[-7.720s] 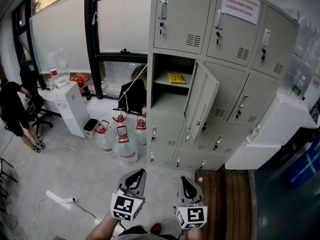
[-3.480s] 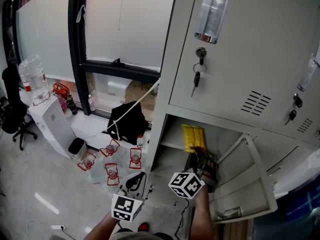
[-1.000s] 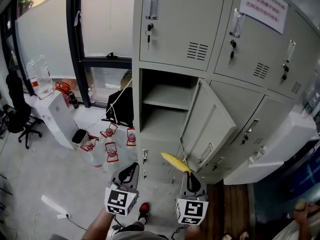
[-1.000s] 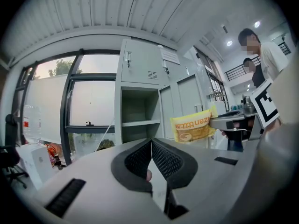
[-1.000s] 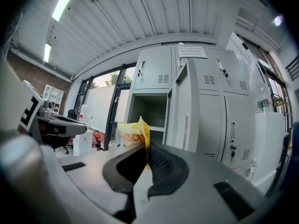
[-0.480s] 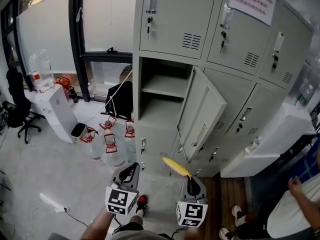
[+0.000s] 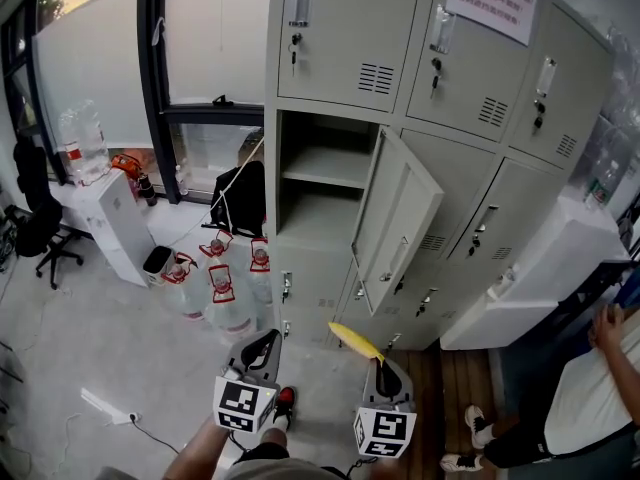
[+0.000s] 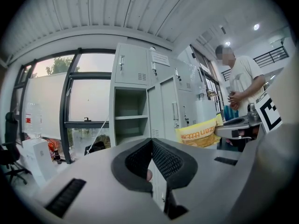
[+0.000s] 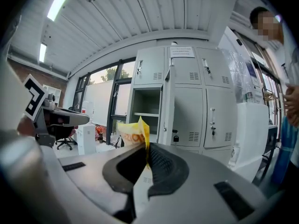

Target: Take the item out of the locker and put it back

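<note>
The open locker (image 7: 318, 186) stands with its door (image 7: 396, 218) swung out to the right, and both its shelves are bare. A yellow snack packet (image 7: 355, 340) sticks up from my right gripper (image 7: 378, 364), which is shut on its lower edge, low in the head view and well short of the locker. In the right gripper view the yellow packet (image 9: 133, 132) rises from the closed right gripper (image 9: 147, 150). My left gripper (image 7: 267, 341) is beside it to the left, shut and empty. The left gripper view shows the shut left gripper (image 8: 150, 146) and the packet (image 8: 198, 133) off to the right.
Several water jugs (image 7: 225, 290) stand on the floor left of the lockers, with a white dispenser (image 7: 112, 218) beyond. A white cabinet (image 7: 545, 268) is on the right. A person (image 7: 595, 393) stands at the right edge. A cable (image 7: 120, 408) lies on the floor.
The packet left the locker shelf in my right gripper and now hangs in front of the lockers. Over the last second the view drew back slightly and a person came in at the right.
</note>
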Tool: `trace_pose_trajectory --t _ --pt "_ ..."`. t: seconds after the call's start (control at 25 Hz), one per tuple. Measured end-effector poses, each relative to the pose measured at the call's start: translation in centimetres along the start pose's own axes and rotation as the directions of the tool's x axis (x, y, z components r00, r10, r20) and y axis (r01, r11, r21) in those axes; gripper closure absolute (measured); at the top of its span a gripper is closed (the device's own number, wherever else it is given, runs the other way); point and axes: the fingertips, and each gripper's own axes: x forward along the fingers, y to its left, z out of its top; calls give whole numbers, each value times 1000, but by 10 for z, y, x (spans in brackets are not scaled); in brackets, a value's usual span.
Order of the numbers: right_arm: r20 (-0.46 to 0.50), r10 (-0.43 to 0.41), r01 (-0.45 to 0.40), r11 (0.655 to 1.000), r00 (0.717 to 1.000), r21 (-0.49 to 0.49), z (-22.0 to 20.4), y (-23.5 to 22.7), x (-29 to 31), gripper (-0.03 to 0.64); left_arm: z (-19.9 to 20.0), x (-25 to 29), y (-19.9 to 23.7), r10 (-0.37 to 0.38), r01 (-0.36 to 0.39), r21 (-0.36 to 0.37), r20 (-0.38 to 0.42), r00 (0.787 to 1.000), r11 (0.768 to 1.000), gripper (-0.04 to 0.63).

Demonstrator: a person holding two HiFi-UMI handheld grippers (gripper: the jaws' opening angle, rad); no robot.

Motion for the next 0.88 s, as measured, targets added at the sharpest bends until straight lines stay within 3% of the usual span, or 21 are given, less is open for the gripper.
trace_pose_trajectory --t 0.88 --pt "-2 18 -18 1000 1000 2 0 -2 14 598 0 13 4 14 -14 -9 3 1000 1000 572"
